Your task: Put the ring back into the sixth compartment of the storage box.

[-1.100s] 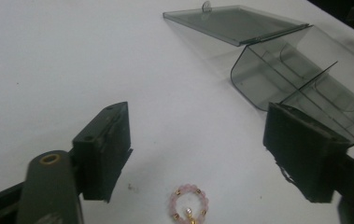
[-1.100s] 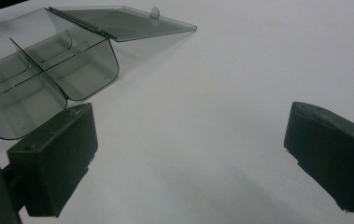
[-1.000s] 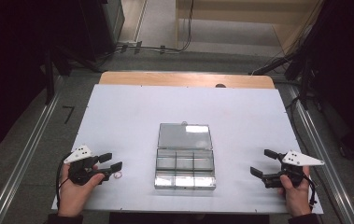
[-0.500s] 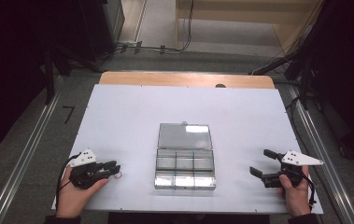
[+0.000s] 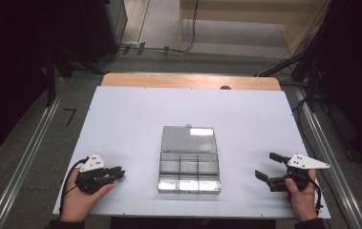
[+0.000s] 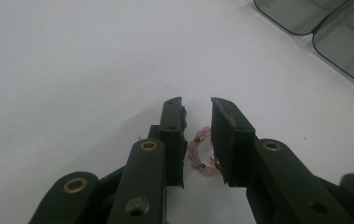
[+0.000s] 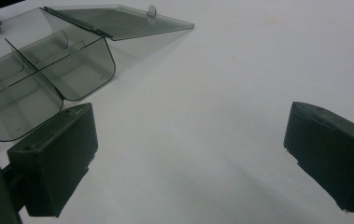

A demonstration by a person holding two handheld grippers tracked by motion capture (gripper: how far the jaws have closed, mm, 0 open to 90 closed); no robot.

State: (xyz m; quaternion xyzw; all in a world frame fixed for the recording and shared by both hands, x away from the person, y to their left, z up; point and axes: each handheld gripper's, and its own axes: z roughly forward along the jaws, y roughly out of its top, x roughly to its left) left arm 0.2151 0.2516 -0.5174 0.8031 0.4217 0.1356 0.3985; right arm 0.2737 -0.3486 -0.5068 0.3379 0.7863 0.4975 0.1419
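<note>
A small bracelet of pink beads (image 6: 199, 142) lies on the white table (image 5: 135, 124), squeezed into a narrow loop between the two black jaws of my left gripper (image 6: 197, 105). Those jaws have just been closing and now press on the beads from both sides. In the high view my left gripper (image 5: 119, 172) sits low at the front left. A clear compartment box (image 5: 188, 164) stands open in the middle, its lid (image 5: 188, 139) laid back flat. My right gripper (image 5: 264, 165) rests open at the front right, nothing between its jaws (image 7: 188, 140).
The box's smoky compartments (image 7: 48, 70) lie to the left in the right gripper view and at the top right corner (image 6: 324, 28) in the left gripper view. A wooden strip (image 5: 190, 81) borders the table's far edge. Metal rails (image 5: 26, 162) run along both sides.
My left gripper's jaws have closed in on the bracelet and the hand has settled slightly lower and nearer. The right gripper has stayed where it was.
</note>
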